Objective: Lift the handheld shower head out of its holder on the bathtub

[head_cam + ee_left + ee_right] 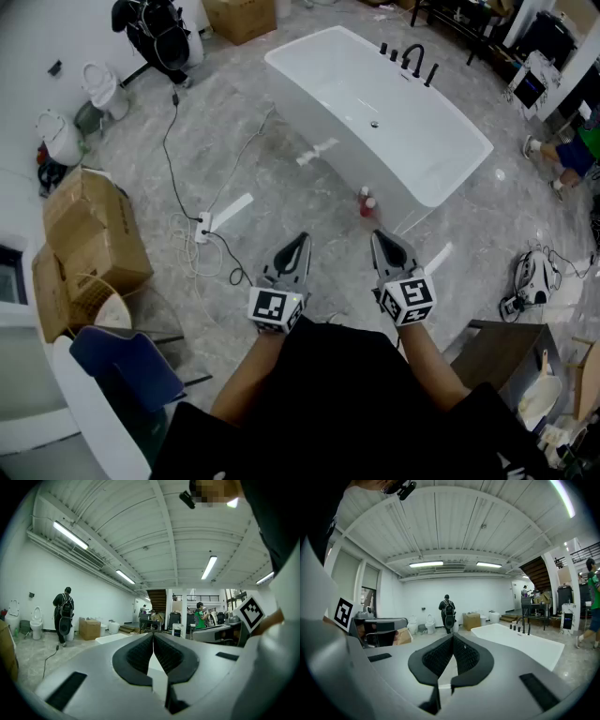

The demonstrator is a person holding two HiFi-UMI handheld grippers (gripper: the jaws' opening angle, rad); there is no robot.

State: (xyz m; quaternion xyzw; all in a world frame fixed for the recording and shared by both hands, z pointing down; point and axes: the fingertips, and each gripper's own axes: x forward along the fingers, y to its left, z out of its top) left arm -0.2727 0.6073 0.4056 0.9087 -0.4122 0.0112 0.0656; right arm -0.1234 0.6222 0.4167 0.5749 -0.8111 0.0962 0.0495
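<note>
A grey marbled floor (281,187) fills the head view, and on it a long white bathtub (441,183) lies slantwise from 12 toward 2 o'clock, well ahead of both tools. At 9 o'clock a pile of brown cardboard boxes (89,244) leans by the wall, with a blue chair (127,361) nearer, at 8 o'clock. At 11 o'clock, far off, a person with a black backpack (155,33) stands beside another box (239,17), and white toilets (98,84) sit at 10 o'clock. Low in the middle the person's two forearms hold the tools side by side, both aimed toward the tub. The left gripper (298,246) has its jaws pressed together with nothing between them, and its own view shows the ribbed pads meeting along one seam. The right gripper (382,242) is likewise closed and empty. A row of black fittings (410,61) stands on the tub's far rim at 1 o'clock. The slim upright stick at the row's right end looks like the shower head (433,74) in its holder, though it is too small to be sure. A small red bottle (367,203) stands on the floor against the tub's near side at 12 o'clock, just ahead of the right gripper. A white power strip (203,225) with its cable lies at 10 o'clock.
</note>
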